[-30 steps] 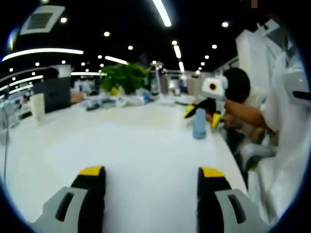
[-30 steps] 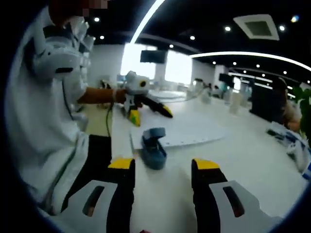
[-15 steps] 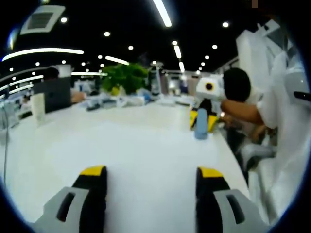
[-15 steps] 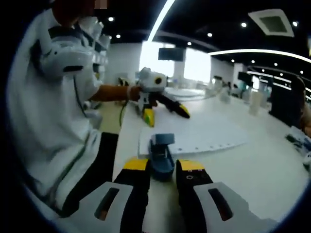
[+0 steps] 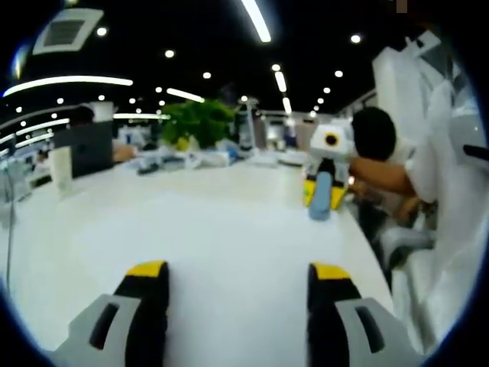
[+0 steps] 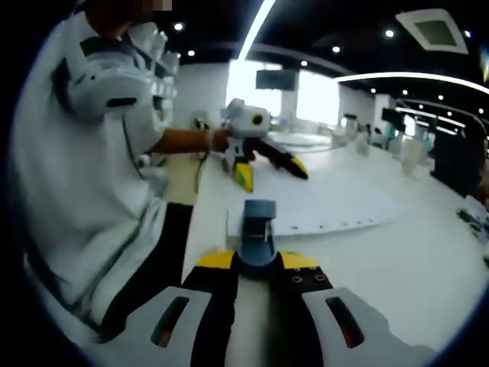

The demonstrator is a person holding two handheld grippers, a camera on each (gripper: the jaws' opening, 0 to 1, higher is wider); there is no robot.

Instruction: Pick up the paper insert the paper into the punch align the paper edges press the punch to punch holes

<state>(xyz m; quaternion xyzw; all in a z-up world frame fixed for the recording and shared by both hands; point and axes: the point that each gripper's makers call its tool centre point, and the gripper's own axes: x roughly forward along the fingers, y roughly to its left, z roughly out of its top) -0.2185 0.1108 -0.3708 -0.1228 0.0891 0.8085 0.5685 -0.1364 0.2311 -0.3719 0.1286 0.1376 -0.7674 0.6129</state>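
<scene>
At the bottom centre of the right gripper view, the right gripper (image 6: 258, 260) has its jaws closed on the blue punch (image 6: 258, 237), with the paper (image 6: 328, 206) lying just beyond it at mid-frame, its punched edge towards the punch. To do this step well, I judge the punch should be held square to that edge and kept flat on the table (image 6: 397, 267). The left gripper (image 5: 237, 269) hangs open over bare table. Half a second ago the right jaws were still parting around the punch.
</scene>
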